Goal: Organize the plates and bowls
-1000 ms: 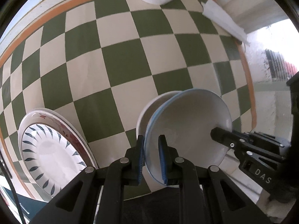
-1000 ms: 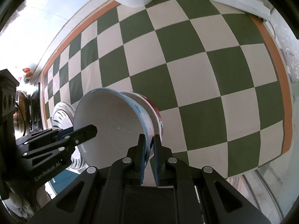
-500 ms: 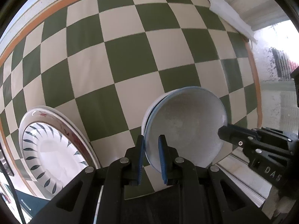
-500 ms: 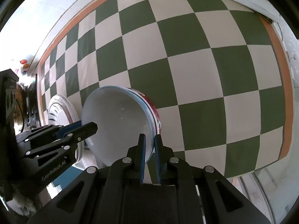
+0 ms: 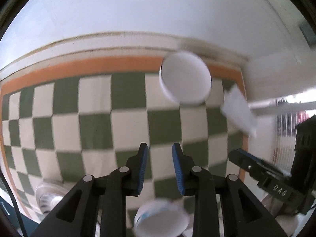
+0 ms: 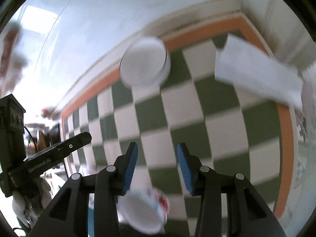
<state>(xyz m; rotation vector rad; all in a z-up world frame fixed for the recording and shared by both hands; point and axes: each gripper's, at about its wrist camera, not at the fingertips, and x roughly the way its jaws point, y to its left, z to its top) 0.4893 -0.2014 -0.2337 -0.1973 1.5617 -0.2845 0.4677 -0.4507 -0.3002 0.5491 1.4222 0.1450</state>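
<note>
A second earlier both grippers were clamped on the rim of a pale, blue-edged bowl held between them. Now the black left gripper with blue pads (image 5: 159, 166) and the black right gripper with blue pads (image 6: 156, 165) have both let go: their jaws are opening, the right pair wider than the left, and nothing but checked cloth shows between the pads in either view. Both views are smeared by motion.

The blue-rimmed white bowl (image 5: 162, 219) now sits low in the left wrist view, below and behind the left fingertips, on the green-and-cream checked tablecloth with an orange border (image 5: 94, 130). In the right wrist view the same bowl appears nested in a second one with red markings on its outside, the stacked bowls (image 6: 144, 211) lying beneath the right gripper's fingers. The patterned plate stack (image 5: 49, 195), large at the lower left earlier, is now a small blur at the near edge of the cloth.

A plain white bowl (image 5: 185, 79) that sat at the top edge before now stands nearer the middle of the view, at the far orange border close to the white wall (image 5: 158, 9). Just to its right lies a folded white paper or cloth (image 5: 239, 114), its material unclear. The right gripper juts in from the right of the left wrist view, apart from the left one.
</note>
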